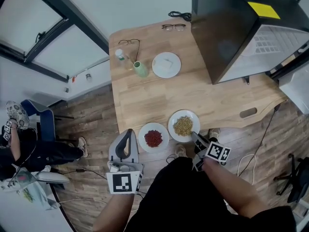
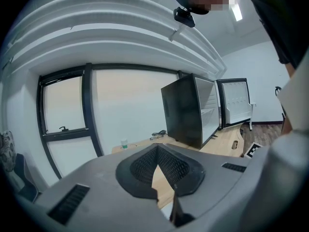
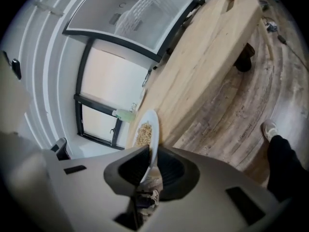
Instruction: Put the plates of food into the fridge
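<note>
Two plates sit at the near edge of the wooden table (image 1: 145, 95): one with red food (image 1: 153, 137), one with yellow-brown food (image 1: 183, 125). My right gripper (image 1: 194, 137) reaches in from below and holds the near rim of the yellow-brown plate. In the right gripper view that plate (image 3: 148, 127) stands edge-on between the pads, with my right gripper (image 3: 150, 151) shut on its rim. My left gripper (image 1: 128, 132) hovers off the table edge, left of the red plate, shut and holding nothing; its tips (image 2: 157, 148) meet in its own view. The dark fridge (image 1: 241, 28) stands at the far right, door open.
A third white plate (image 1: 166, 64), a green bottle (image 1: 140, 68) and two pairs of glasses (image 1: 129, 43) lie at the table's far end. A seated person (image 1: 29, 144) is at the left. Cables (image 1: 246, 166) trail over the wood floor.
</note>
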Action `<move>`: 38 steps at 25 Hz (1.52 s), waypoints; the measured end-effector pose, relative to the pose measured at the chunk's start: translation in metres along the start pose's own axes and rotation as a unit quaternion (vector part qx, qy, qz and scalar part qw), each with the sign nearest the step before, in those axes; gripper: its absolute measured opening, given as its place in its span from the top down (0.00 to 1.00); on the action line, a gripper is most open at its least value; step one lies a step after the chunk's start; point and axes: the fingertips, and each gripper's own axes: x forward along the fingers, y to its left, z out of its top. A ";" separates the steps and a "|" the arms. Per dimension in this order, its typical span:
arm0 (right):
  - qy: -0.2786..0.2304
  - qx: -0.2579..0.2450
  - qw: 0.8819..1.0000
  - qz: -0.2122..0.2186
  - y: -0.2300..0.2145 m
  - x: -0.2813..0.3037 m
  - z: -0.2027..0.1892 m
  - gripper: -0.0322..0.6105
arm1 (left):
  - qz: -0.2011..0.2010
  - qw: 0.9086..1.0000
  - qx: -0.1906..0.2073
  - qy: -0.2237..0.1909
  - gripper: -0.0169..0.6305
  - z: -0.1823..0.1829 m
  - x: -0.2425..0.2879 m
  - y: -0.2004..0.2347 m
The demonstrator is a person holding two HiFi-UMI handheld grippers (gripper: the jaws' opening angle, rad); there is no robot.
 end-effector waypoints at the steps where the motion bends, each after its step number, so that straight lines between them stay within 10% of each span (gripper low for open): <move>1: -0.005 0.008 1.000 0.010 0.003 -0.002 0.001 0.86 | -0.001 1.000 0.000 -0.002 0.97 0.001 0.002 0.000; 17: -0.093 0.041 0.992 0.073 0.039 -0.050 0.074 0.90 | -0.048 0.998 -0.008 -0.032 0.97 0.034 0.044 -0.032; 38: -0.229 0.025 0.972 0.045 0.039 -0.166 0.230 0.90 | -0.096 0.990 -0.007 -0.105 0.97 0.133 0.123 -0.104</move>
